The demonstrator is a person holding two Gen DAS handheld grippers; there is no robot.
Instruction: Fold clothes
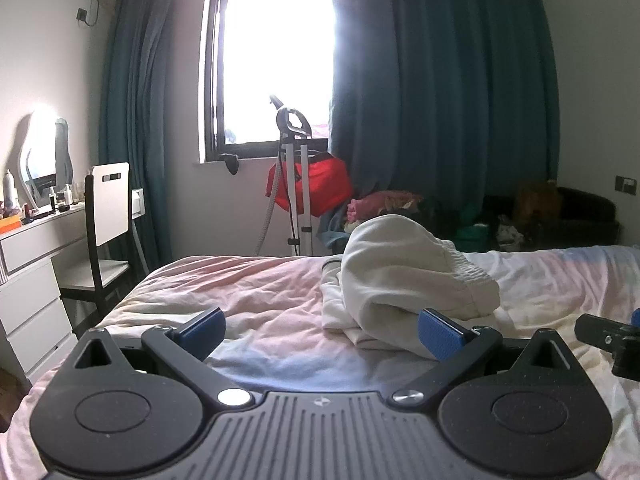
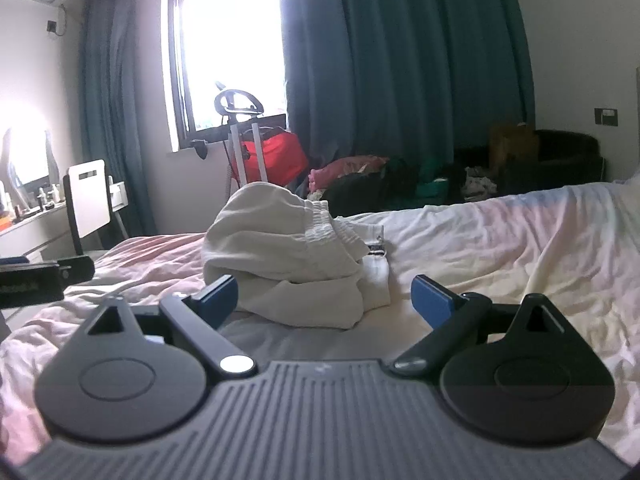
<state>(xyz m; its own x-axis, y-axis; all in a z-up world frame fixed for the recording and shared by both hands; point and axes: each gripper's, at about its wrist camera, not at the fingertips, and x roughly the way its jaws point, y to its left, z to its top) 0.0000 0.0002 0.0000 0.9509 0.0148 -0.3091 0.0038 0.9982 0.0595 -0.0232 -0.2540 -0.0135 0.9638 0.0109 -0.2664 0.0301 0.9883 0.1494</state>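
A bundled cream garment (image 1: 412, 276) sits on the rumpled pale bedsheet (image 1: 248, 292), just ahead of the left gripper (image 1: 320, 330) and the right gripper (image 2: 324, 298), both spread wide and holding nothing. Behind stand teal curtains (image 1: 440, 80), a bright window (image 1: 276, 60) and a white chair (image 1: 108, 216).

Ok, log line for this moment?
left gripper: open, empty | right gripper: open, empty | cream-white bundled cloth garment: heaped on bed, ungrasped
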